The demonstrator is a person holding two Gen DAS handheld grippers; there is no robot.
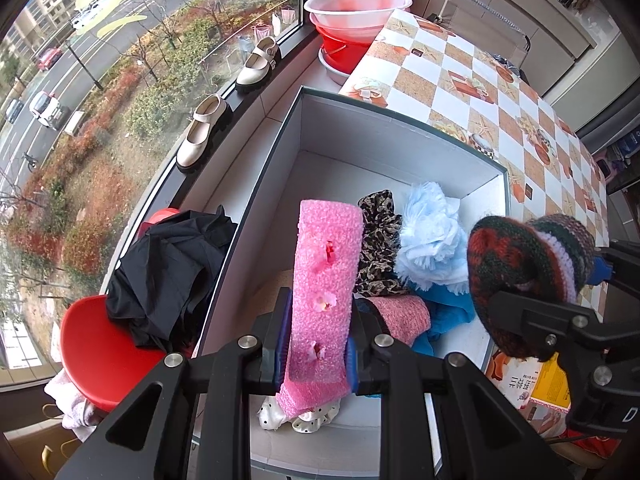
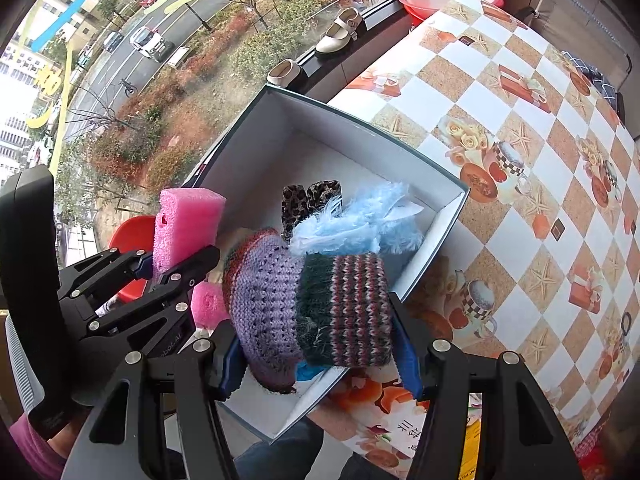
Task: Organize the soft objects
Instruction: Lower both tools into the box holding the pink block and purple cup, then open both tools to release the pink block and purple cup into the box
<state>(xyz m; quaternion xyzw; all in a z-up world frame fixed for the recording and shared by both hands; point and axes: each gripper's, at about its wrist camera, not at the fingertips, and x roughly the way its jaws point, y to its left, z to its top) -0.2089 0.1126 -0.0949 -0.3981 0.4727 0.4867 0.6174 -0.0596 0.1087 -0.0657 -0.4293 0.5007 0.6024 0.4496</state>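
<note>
Pink foam strip (image 1: 322, 300), one, pinched in left gripper (image 1: 316, 354); striped knit hat (image 2: 308, 312), one, clamped in right gripper (image 2: 320, 364).

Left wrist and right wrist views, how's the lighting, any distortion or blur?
Left wrist view: even daylight from the window, no hard shadows; fisheye bends the white box rim and darkens the corners; pink foam strip sharp. Right wrist view: same curving, towers at the left edge washed out, knitted hat crisp, no motion blur.
</note>
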